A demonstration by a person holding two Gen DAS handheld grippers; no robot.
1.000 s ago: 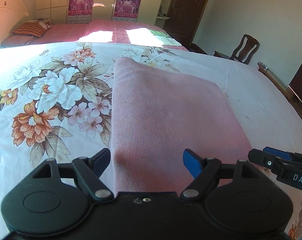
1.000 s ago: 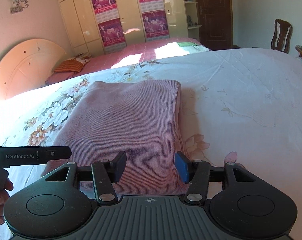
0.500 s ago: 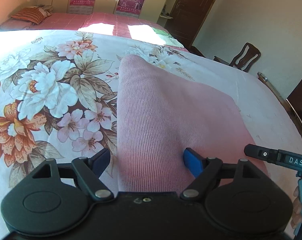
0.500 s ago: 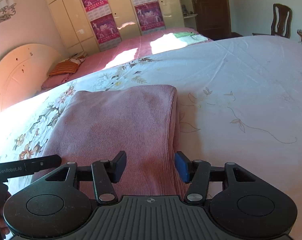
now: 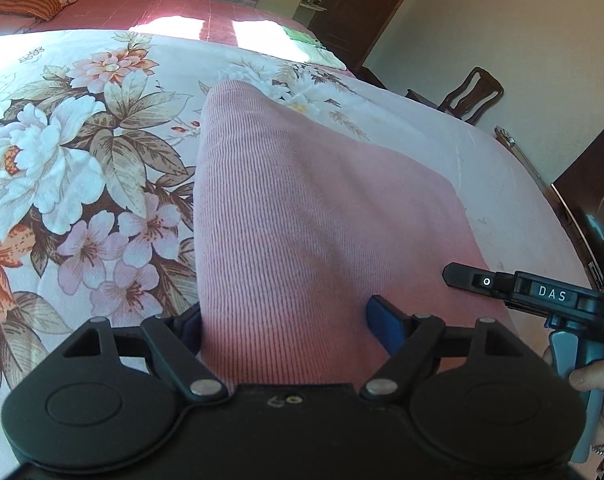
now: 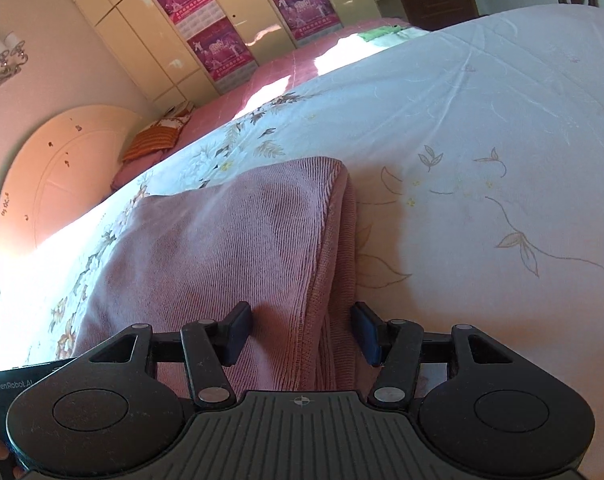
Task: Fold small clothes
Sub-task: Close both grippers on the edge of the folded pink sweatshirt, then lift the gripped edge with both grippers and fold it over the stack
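A pink ribbed garment (image 5: 302, 216) lies folded flat on the floral bedsheet (image 5: 82, 160). My left gripper (image 5: 286, 320) is open, and the garment's near left edge lies between its blue fingers. My right gripper (image 6: 302, 332) is open too, with the garment's (image 6: 230, 248) near right edge and its stitched seam between its fingers. The right gripper's body also shows in the left wrist view (image 5: 542, 296), over the garment's right side. The garment's near hem is hidden under both gripper bodies.
The bed (image 6: 482, 140) spreads wide to the right of the garment. A second bed with a pink cover (image 5: 182, 12) and a striped pillow (image 5: 34, 0) stands behind. A wooden chair (image 5: 474, 92), a dark door (image 5: 366, 4) and a dark cabinet (image 5: 594, 200) stand to the right.
Both grippers have moved down and forward onto the garment's near edge, one at each corner. The cloth now lies between the fingers of each. Both have stayed open.
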